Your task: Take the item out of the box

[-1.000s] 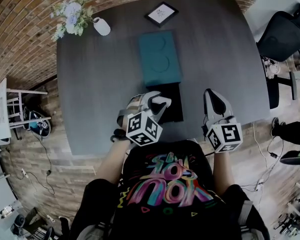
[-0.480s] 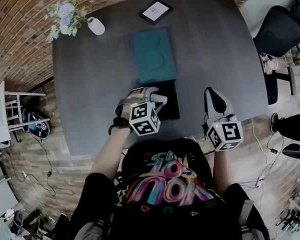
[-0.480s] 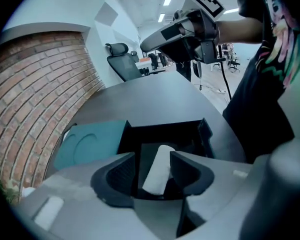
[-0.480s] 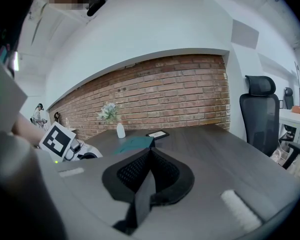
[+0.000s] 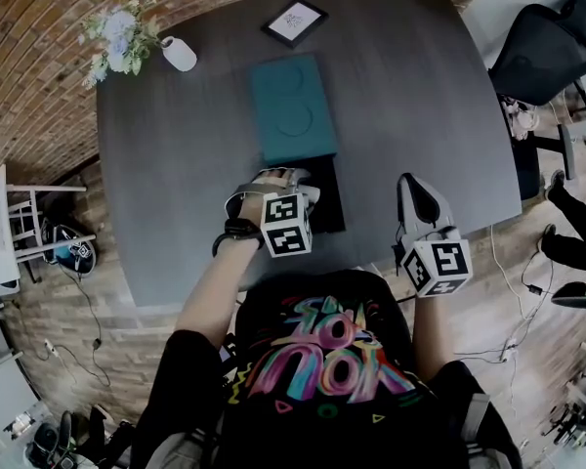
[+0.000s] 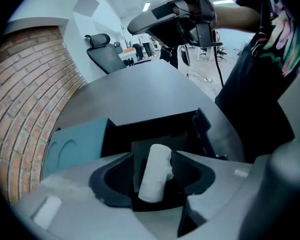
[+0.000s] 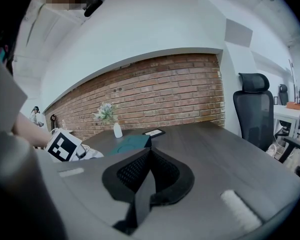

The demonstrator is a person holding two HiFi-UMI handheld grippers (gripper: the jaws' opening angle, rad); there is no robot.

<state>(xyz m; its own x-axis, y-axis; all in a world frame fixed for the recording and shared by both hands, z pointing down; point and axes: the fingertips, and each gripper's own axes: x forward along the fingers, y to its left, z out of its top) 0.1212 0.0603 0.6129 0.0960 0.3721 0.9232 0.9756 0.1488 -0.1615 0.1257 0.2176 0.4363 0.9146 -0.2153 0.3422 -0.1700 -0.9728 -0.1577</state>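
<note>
Opening just now, left hand-held gripper (image 5: 293,191) straddles white roll (image 6: 155,173) in box (image 6: 150,125); right hand-held gripper (image 7: 149,155) pressed together.

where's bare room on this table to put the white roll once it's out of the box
Two bare patches of table: right of the teal lid and black box, out to the right edge; and left of them, from the vase to the near edge. The middle strip is crowded: frame, lid, then the box with the white roll.

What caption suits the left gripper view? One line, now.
Left gripper, jaws just opened wide, straddles a white cylindrical roll inside the open black box on the grey table.
</note>
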